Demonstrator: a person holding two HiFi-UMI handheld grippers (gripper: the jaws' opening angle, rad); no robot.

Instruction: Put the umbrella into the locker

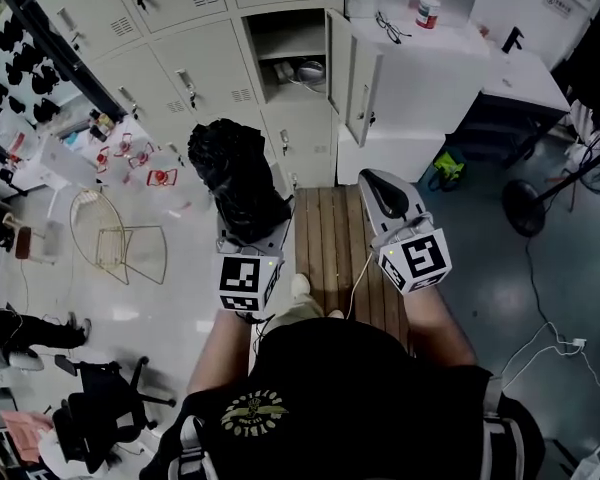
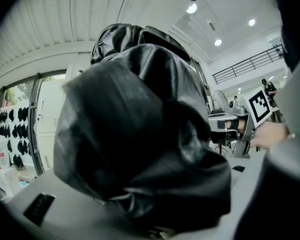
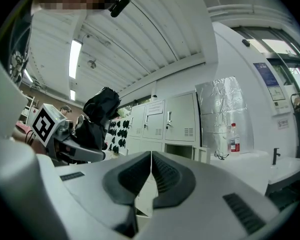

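Head view, black umbrella [image 1: 236, 173] clamped in left gripper [image 1: 247, 230]

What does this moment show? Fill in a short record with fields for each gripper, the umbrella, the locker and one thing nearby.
left gripper: shut on the umbrella, held out ahead of the person
right gripper: jaws together, nothing between them
umbrella: black, folded, fabric bunched; not yet in the locker
locker: one compartment ahead of both grippers, its door standing open
nearby: bottle upright on the white counter, right of the locker
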